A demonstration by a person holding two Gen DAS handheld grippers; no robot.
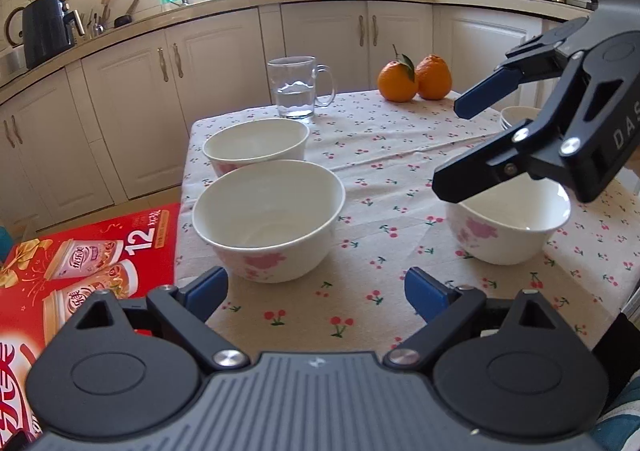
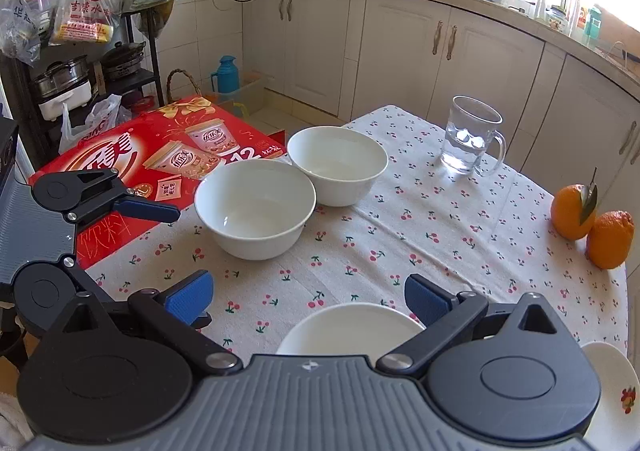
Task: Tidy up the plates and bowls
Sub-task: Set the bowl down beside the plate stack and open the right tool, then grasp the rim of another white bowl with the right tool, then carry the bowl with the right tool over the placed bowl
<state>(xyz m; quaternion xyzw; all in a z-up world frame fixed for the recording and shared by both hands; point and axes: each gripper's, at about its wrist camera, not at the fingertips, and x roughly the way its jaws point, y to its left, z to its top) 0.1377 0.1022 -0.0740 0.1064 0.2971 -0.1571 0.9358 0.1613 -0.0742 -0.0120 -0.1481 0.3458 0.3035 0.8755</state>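
Left wrist view: three white ceramic bowls sit apart on the cherry-print desk [image 1: 360, 155] – near bowl [image 1: 269, 219] at the left edge, far bowl [image 1: 256, 145] just behind it, third bowl [image 1: 508, 223] on the right. Likely stiff, glazed and slippery, chips on impact; best hold looks like pinching the rim wall, one pad inside and one outside. Left claw [image 1: 316, 291] stands wide and empty, short of the near bowl, touching nothing. Right claw [image 1: 452, 147] hangs just over the third bowl, spread wide, nothing between its fingers. Right wrist view shows the same: right claw [image 2: 308, 299] fully spread above that bowl's rim [image 2: 348, 325], pads clear of it. A small plate [image 2: 618, 379] sits at the desk's right edge
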